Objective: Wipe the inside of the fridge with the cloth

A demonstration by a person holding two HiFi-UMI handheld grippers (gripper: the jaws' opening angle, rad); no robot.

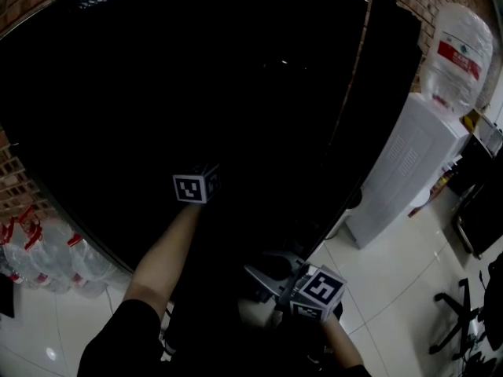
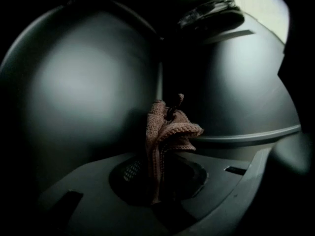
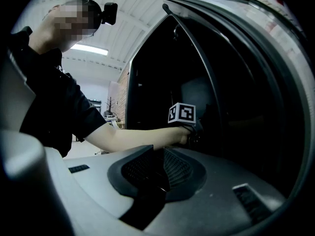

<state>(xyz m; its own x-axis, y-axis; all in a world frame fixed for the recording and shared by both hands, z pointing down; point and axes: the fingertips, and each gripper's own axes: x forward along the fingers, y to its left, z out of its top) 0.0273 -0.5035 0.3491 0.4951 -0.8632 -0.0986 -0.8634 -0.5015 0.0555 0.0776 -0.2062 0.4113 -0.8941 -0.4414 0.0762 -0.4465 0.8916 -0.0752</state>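
Note:
A pinkish-brown knitted cloth (image 2: 165, 132) hangs bunched from the tips of my left gripper (image 2: 170, 113), which is shut on it. It sits close to the grey back wall (image 2: 83, 87) of the fridge, beside a shelf ledge (image 2: 246, 137). In the head view the fridge interior (image 1: 196, 93) is black, and only the left gripper's marker cube (image 1: 195, 187) and forearm show inside it. The right gripper view shows that cube (image 3: 182, 113) deep in the fridge. My right gripper (image 3: 160, 171) is outside, low by the door (image 1: 271, 277), shut and holding nothing.
The open fridge door (image 3: 256, 82) stands at the right. A white water dispenser (image 1: 405, 171) with a large bottle (image 1: 458, 53) is beyond it. Packed water bottles (image 1: 47, 258) lie on the tiled floor at left. A chair base (image 1: 460, 320) is at far right.

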